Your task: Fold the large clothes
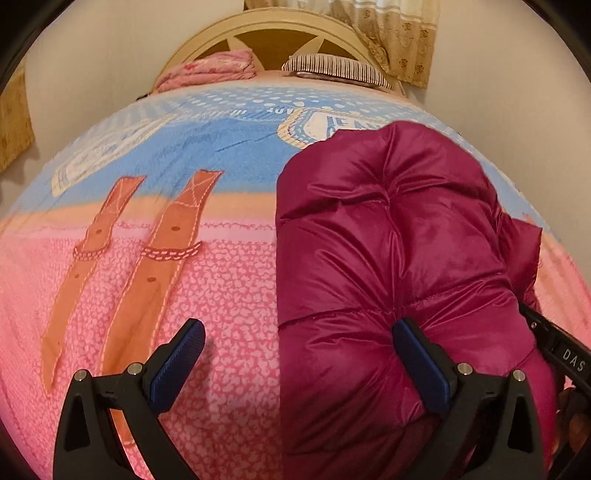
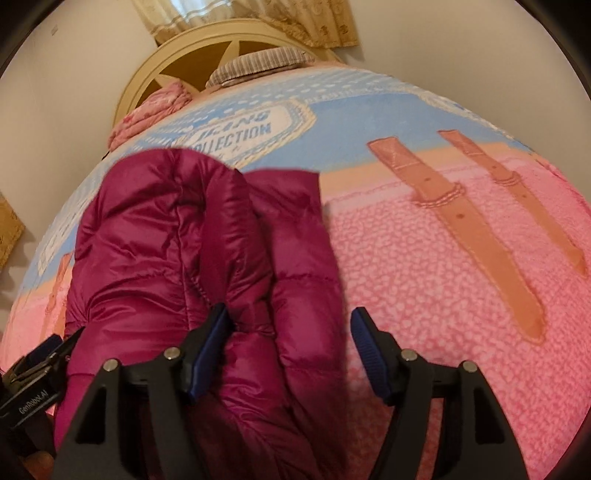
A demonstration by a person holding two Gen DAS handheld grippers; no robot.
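A magenta puffer jacket [image 1: 388, 236] lies folded in a bundle on the bed. In the left wrist view my left gripper [image 1: 299, 336] stands wide open over the jacket's left edge. Its right finger [image 1: 417, 354] rests on the fabric and its left finger [image 1: 184, 350] hangs over the blanket. In the right wrist view the jacket [image 2: 177, 236] fills the left half. My right gripper [image 2: 288, 319] is open around the bundle's right fold. The left pad [image 2: 212, 339] touches the fabric, while the right pad [image 2: 365, 343] stands clear of it.
A pink and blue printed blanket [image 1: 221, 280] covers the bed. A folded pink cloth [image 1: 207, 70] and a striped pillow [image 1: 332, 68] lie by the cream headboard [image 1: 273, 29]. Curtains [image 1: 399, 37] hang behind. The other gripper's body [image 1: 561, 354] shows at the right edge.
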